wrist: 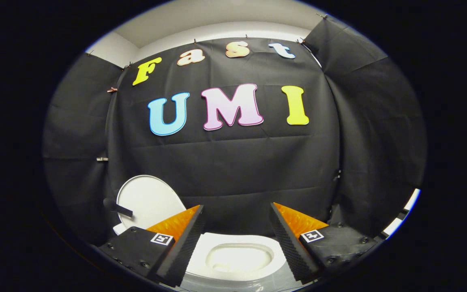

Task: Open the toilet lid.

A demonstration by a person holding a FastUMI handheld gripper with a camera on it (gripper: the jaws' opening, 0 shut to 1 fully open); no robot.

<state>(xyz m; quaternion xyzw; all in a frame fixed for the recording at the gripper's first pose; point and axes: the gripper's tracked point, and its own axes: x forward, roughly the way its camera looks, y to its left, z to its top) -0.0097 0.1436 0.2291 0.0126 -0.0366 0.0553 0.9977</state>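
A white toilet (237, 256) sits low between my fingers, its seat ring and bowl showing from above. The white oval lid (148, 200) stands raised to the left, behind my left finger, leaning back against the black cloth. A short dark bar (118, 209) crosses the lid's lower left edge. My gripper (236, 213) is open, its two fingers spread wide above the bowl with nothing between them and touching nothing.
Black cloth walls (233, 170) close in the booth behind and on both sides of the toilet. A strip of lighter floor or wall (403, 213) shows past the cloth at the right.
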